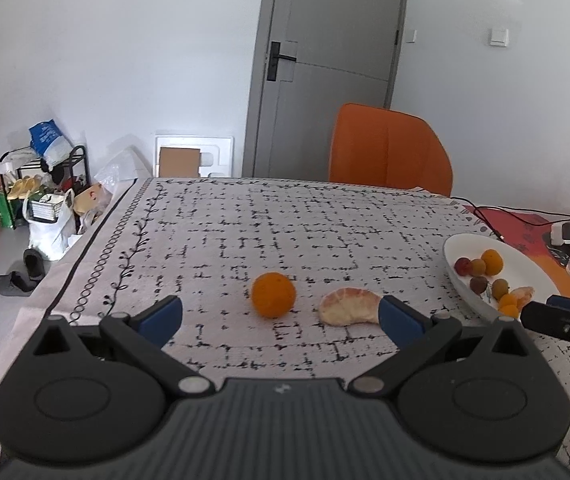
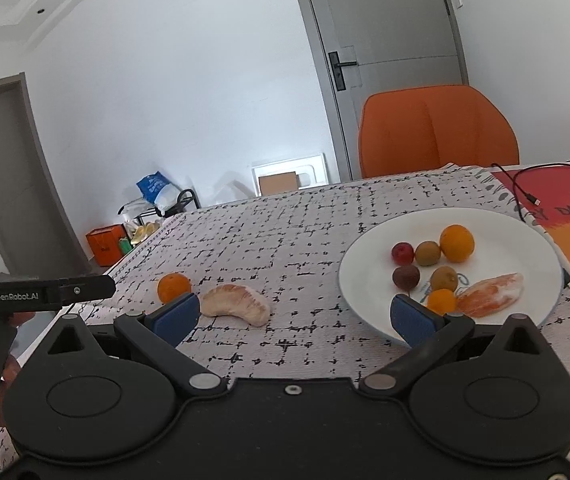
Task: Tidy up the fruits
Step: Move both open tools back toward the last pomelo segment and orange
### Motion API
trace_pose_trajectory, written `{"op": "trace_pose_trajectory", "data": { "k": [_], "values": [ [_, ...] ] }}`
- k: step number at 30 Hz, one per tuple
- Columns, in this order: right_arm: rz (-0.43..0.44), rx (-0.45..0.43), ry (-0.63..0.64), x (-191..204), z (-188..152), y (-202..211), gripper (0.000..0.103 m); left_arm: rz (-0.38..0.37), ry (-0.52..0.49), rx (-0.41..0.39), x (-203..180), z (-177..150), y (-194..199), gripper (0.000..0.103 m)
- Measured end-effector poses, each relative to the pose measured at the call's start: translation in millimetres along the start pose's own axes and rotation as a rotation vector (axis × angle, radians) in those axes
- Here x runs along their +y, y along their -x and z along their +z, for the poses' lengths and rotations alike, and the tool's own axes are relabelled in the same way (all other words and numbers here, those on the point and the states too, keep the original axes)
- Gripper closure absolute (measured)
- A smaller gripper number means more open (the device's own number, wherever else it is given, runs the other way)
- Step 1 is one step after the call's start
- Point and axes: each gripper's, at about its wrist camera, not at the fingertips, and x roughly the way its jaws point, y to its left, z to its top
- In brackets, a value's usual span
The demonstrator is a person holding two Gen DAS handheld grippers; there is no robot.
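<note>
**Two fruits on the cloth, the rest on the plate**

We hold our left gripper (image 1: pixel 281 314) above the patterned tablecloth (image 1: pixel 285 220) with its jaws spread wide and nothing between them. Ahead of it a small orange (image 1: pixel 273 294) and a peeled pomelo segment (image 1: pixel 350 306) lie side by side on the cloth, near but apart; the segment sits just beside the right-hand blue pad.

Our right gripper (image 2: pixel 293 316) is likewise wide open and grips nothing. It hovers near the white plate (image 2: pixel 365 264), which holds a larger orange (image 2: pixel 456 243), a red fruit (image 2: pixel 402 253), a dark fruit (image 2: pixel 405 277), two brownish-green ones, a tiny orange (image 2: pixel 441 301) and another peeled segment (image 2: pixel 491 294). An orange chair (image 2: pixel 437 128) stands behind the table.
</note>
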Motion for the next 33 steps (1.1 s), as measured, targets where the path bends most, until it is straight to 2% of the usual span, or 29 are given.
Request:
{"op": "trace_pose_trajectory", "data": {
  "k": [12, 18, 25, 30, 33],
  "values": [
    [0.030, 0.033, 0.030, 14.9, -4.1, -13.5, 0.000, 0.041, 0.036, 0.029, 26.6, -8.2, -0.7, 0.000],
    [0.054, 0.056, 0.054, 22.2, -8.1, -25.8, 0.002, 0.047, 0.039, 0.017, 33.4, -11.7, -2.0, 0.001],
    [0.076, 0.091, 0.099, 29.4, -8.1, -47.5, 0.013, 0.050, 0.035, 0.016, 40.2, -15.3, -8.3, 0.005],
    [0.077, 0.120, 0.149, 34.5, -3.5, -65.9, 0.016, 0.052, 0.039, 0.021, 43.4, -16.0, -15.0, 0.008],
    [0.078, 0.142, 0.172, 35.9, -3.3, -77.2, 0.021, 0.054, 0.036, 0.026, 44.0, -16.3, -19.5, 0.008]
  ]
}}
